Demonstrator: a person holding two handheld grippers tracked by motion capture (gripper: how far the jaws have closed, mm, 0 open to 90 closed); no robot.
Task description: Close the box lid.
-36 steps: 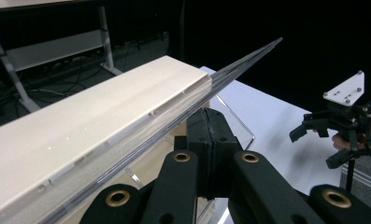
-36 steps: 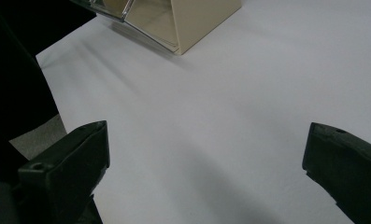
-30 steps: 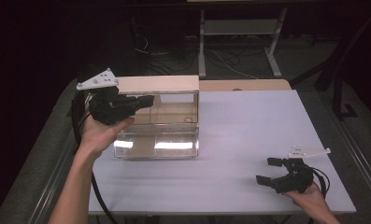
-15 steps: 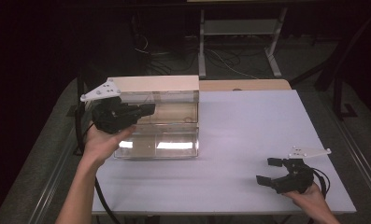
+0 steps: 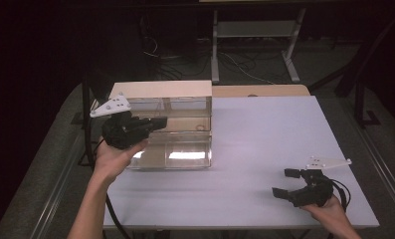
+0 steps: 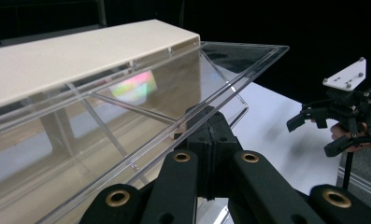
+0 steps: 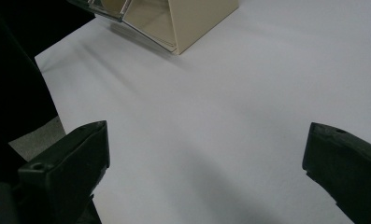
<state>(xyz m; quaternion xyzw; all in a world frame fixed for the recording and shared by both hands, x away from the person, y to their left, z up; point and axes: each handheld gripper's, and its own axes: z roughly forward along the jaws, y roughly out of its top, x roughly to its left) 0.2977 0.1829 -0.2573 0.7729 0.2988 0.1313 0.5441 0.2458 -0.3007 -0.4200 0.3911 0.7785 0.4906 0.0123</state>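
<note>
- Clamping the clear front panel of the display box (image 5: 170, 132), the left gripper (image 5: 157, 123) has its jaws pressed together on the panel's top edge.
- The box stands at the far left of the white table (image 5: 264, 149).
- The right gripper (image 5: 287, 183), jaws wide apart, rests at the near right, well apart from the box.

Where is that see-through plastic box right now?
In the high view, the clear plastic box with a beige back panel stands at the white table's far left, with the left gripper, jaws shut, at its front-left edge.
</note>
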